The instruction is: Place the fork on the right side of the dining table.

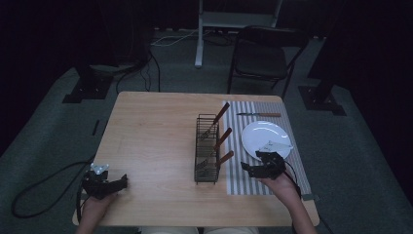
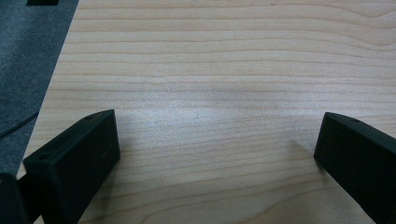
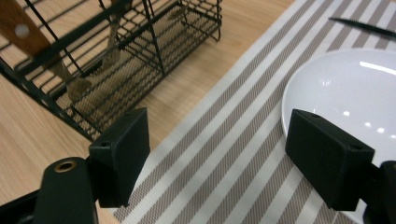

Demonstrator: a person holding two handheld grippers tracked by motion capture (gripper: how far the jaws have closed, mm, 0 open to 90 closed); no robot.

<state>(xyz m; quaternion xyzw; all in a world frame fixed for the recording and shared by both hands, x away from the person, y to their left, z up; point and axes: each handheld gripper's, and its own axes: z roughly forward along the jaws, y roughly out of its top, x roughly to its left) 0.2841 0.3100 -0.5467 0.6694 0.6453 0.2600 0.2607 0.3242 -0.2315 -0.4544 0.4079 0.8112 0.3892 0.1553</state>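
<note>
- High view: the right gripper (image 1: 249, 168) hangs over the grey-and-white striped placemat (image 1: 253, 183), between the black wire cutlery caddy (image 1: 206, 148) and the round white plate (image 1: 267, 139). The caddy holds three wooden-handled utensils (image 1: 224, 138) leaning right; a wooden-handled knife (image 1: 259, 115) lies at the mat's far end. The likely risk: a reach toward the handles from this side could knock the light caddy and tip it, or a jaw could clip the plate rim just beside it. The left gripper (image 1: 117, 183) rests near the near-left corner of the pale wooden table (image 1: 151, 126), well apart from everything.
- Left gripper view: its jaws stand wide over bare wood, with nothing between them.
- Right gripper view: its jaws are spread wide and empty above the striped mat, touching nothing; the caddy's mesh wall lies up-left, the plate rim beside the right-hand jaw. A slanted approach could snag a jaw in the wires.
</note>
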